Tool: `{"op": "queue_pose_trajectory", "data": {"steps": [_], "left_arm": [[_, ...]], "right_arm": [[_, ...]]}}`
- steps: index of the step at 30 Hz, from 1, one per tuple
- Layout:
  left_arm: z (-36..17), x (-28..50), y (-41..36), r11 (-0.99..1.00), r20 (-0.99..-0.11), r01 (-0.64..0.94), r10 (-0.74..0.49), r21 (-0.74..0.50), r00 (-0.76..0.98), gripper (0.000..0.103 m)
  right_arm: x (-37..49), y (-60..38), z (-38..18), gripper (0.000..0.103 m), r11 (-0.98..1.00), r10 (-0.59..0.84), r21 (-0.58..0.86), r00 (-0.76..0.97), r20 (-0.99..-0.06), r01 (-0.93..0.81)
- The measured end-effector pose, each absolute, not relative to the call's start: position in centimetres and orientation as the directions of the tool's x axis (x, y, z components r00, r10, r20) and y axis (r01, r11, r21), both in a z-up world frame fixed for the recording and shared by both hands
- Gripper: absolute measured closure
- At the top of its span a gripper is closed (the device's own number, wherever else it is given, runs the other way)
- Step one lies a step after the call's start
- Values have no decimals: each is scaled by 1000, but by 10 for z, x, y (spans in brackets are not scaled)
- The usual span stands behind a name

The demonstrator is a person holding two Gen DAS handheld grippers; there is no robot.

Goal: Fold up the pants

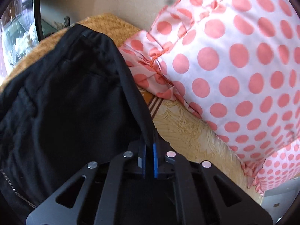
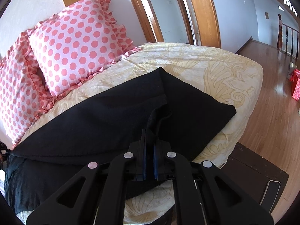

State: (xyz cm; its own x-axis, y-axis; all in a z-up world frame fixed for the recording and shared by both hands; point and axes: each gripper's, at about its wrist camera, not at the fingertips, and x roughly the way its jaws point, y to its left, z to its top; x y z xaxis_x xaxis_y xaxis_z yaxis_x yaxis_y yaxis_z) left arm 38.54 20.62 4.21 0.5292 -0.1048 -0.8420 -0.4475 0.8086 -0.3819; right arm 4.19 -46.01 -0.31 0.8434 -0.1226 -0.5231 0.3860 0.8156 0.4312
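Note:
Black pants (image 2: 105, 112) lie spread across a cream patterned bedspread (image 2: 215, 65). In the right wrist view my right gripper (image 2: 149, 140) is shut on a bunched fold of the pants near the leg ends, and the cloth rises into the jaws. In the left wrist view the waist end of the pants (image 1: 61, 93) fills the left half, with a pocket seam and a zipper at the lower left. My left gripper (image 1: 149, 140) is shut on the edge of the waistband, a taut strip of black cloth running up from between the blue pads (image 1: 154, 155).
Pink polka-dot pillows (image 2: 75, 43) with ruffled edges lie at the head of the bed, and one pillow (image 1: 234, 75) sits close on the right of my left gripper. An orange woven blanket (image 1: 105, 24) lies behind the pants. Wooden floor (image 2: 271, 112) and door frames lie to the right.

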Motion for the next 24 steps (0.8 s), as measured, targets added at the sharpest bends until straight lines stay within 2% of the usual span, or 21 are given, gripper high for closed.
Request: {"op": "queue_pose_trajectory", "data": {"steps": [6,9,12,15,18,21,24], "left_arm": [[107,307,203,878,-752,-323,-62,-354,656,98],[142,239,204,903,-677,-258,-48,-344,734,98],[154,171,201,911,-623,-241,-21,-334,782,97],[133,104,202,907,-603,-279,34,-317,797,97],[82,51,206,869,-636,-352,57,-348,770,97],[47,29,210,829,-652,-401,60,-390,756,97],[32,13,209,807,-622,-416,78,-419,779,94]], "right_arm": [[45,-476,12,98,814,-129,454,874,-468,363],[40,-490,28,98,807,-157,468,894,-420,361],[33,-500,37,98,797,-182,477,900,-395,370],[29,-508,29,98,785,-190,479,889,-416,392],[30,-513,6,98,766,-164,488,862,-479,417],[29,-517,-9,98,745,-147,509,851,-505,431],[26,-519,-13,98,739,-139,517,850,-508,431]]}}
